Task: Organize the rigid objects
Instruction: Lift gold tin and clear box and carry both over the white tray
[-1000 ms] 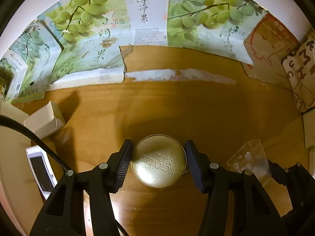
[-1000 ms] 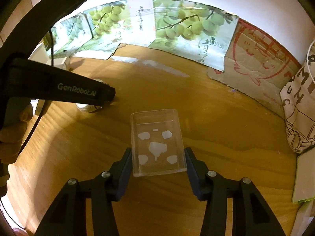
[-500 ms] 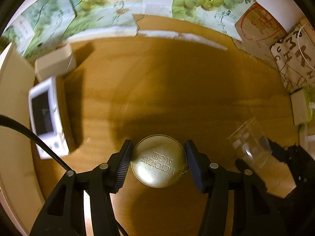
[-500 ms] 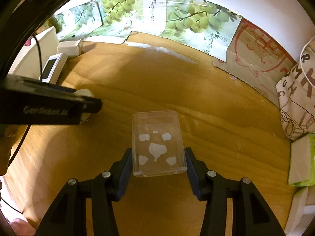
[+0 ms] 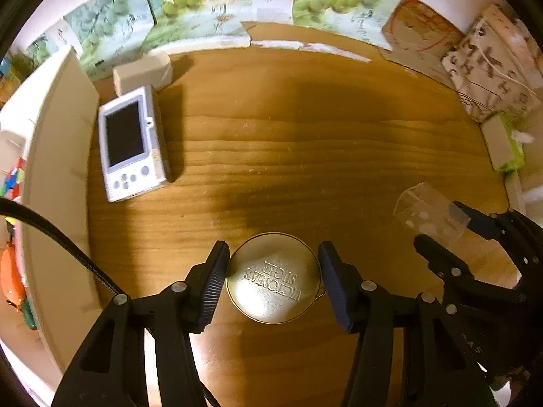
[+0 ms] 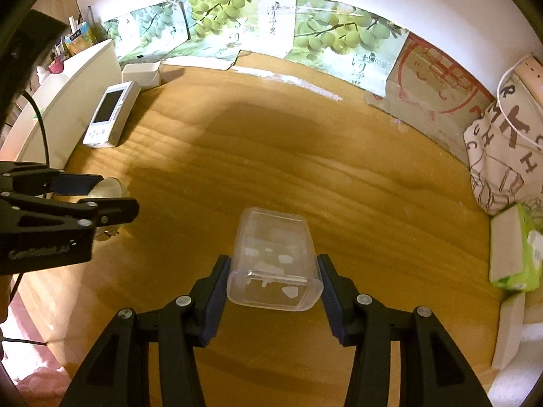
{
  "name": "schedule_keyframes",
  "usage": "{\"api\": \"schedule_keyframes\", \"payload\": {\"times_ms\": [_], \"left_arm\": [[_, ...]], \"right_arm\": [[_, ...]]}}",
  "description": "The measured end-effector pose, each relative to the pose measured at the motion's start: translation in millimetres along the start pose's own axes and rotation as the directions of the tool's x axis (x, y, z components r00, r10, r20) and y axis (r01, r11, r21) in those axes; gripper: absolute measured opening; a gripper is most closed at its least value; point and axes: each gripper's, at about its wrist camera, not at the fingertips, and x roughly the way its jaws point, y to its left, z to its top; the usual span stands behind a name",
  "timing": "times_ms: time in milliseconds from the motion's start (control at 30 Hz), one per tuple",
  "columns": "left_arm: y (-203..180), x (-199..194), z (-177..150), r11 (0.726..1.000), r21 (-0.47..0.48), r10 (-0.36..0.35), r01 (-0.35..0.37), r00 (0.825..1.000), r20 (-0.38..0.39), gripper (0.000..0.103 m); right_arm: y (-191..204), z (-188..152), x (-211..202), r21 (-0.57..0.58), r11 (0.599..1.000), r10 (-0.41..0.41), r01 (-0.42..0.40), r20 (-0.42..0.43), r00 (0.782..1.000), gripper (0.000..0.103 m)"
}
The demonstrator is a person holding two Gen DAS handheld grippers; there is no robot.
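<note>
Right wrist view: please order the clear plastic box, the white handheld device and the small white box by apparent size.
1. clear plastic box, though nearest the camera
2. white handheld device
3. small white box, farthest away, so its rank is unsure

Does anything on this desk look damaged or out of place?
Yes. At the back of the wooden table, the grape-printed cardboard lining the wall is torn along its bottom edge, leaving a ragged white strip on the wood. Nothing is spilled.

A wooden table (image 6: 305, 169) is seen. At ten o'clock, a white handheld device (image 6: 110, 117) and a small white box (image 6: 141, 73) are laid flat.
</note>
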Motion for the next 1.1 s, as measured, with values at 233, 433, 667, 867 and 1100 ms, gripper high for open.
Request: {"api": "schedule_keyframes", "payload": {"times_ms": [233, 433, 667, 867, 1100], "left_arm": [[10.1, -38.8, -18.2, 0.997, 0.070, -0.021, 0.018, 0.999, 0.044, 0.058], [22.8, -59.9, -15.4, 0.992, 0.120, -0.056, 0.049, 0.997, 0.057, 0.058], [44.1, -95.8, -16.8, 0.985, 0.164, -0.071, 0.053, 0.991, 0.110, 0.058], [66.8, -127.1, -17.2, 0.978, 0.201, -0.083, 0.047, 0.982, 0.171, 0.058], [96.3, -150.5, -16.8, 0.977, 0.215, -0.065, 0.015, 0.972, 0.227, 0.058]], "right_arm": [[18.4, -14.5, -12.5, 0.040, 0.999, 0.022, -0.020, -0.036, 0.999, 0.051], [44.2, -22.9, -24.1, 0.061, 0.998, 0.035, -0.032, -0.052, 0.998, 0.051], [83.7, -19.9, -44.4, 0.060, 0.997, 0.047, -0.045, -0.023, 0.999, 0.051], [122.2, -6.8, -62.4, 0.026, 0.998, 0.052, -0.052, 0.015, 0.999, 0.051], [164.3, 19.1, -79.7, -0.024, 0.998, 0.055, -0.053, 0.072, 0.996, 0.051]]}}
